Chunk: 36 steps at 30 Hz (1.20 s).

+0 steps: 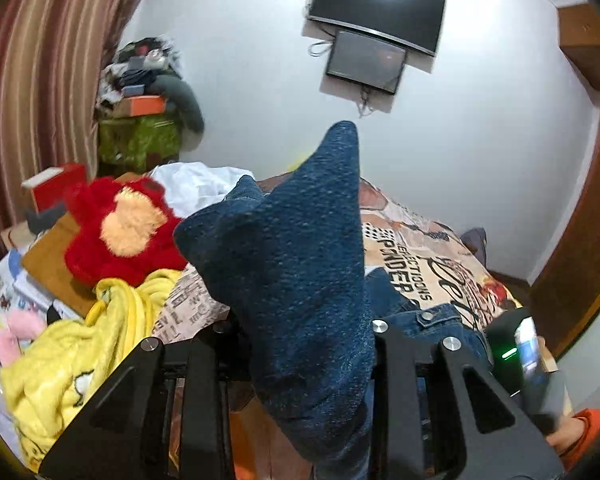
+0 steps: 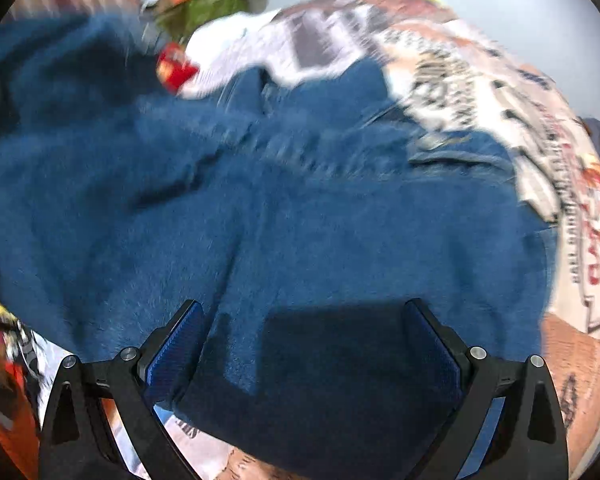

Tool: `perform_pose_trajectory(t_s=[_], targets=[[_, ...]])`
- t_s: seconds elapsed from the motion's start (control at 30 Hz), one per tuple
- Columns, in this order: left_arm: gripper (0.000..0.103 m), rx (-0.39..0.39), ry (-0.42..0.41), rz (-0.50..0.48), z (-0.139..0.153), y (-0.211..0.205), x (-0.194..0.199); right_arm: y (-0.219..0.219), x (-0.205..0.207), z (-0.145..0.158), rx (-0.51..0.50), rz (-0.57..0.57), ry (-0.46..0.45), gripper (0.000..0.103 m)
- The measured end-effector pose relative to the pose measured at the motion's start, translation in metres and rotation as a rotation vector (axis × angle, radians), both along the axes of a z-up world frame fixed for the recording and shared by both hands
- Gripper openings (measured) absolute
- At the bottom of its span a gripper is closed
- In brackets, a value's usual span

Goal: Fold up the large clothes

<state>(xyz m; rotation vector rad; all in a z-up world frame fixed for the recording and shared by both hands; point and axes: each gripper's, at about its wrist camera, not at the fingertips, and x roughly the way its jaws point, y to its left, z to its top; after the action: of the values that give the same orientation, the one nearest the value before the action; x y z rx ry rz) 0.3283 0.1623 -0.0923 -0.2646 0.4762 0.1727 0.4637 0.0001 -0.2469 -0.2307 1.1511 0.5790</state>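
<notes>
A: Where is the blue denim garment (image 1: 292,264)?

B: Bunched between the left tongs (image 1: 304,344), which pinch it so a peak stands up over the bed (image 1: 428,264).

A: And the right tongs (image 2: 304,336)?

B: Spread wide, hovering over the denim (image 2: 260,208) lying across the printed bedspread (image 2: 572,216). That view is blurred.

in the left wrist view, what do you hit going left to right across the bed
yellow blanket → red plush toy → blue denim garment held up in the left gripper → printed bedspread → right gripper
</notes>
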Motion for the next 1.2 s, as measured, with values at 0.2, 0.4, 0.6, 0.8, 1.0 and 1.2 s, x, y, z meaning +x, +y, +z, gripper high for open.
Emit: perform_pose_trajectory(t_s=[0.2, 0.4, 0.6, 0.8, 1.0, 1.2], targets=[[0.03, 0.072, 0.011, -0.055, 0.004, -0.033, 0.02, 0.022, -0.018, -0.017, -0.142, 0.158, -0.107, 0.099], [0.029, 0.074, 0.018, -0.127, 0.013, -0.076, 0.049, -0.039, -0.006, 0.012, 0.062, 0.061, 0.019, 0.099], [0.028, 0.105, 0.012, -0.244, 0.02, -0.141, 0.082, -0.152, 0.016, 0.045, 0.202, -0.222, 0.061, 0.099], [0.028, 0.242, 0.064, -0.458, -0.005, -0.218, 0.084, -0.255, 0.014, 0.069, 0.172, -0.418, -0.013, 0.099], [0.029, 0.358, 0.236, -0.646, -0.06, -0.262, 0.062, -0.304, -0.011, 0.091, 0.124, -0.475, -0.093, 0.099], [0.03, 0.307, 0.322, -0.65, -0.082, -0.259, 0.044, -0.303, -0.04, 0.102, 0.128, -0.434, -0.126, 0.099]])
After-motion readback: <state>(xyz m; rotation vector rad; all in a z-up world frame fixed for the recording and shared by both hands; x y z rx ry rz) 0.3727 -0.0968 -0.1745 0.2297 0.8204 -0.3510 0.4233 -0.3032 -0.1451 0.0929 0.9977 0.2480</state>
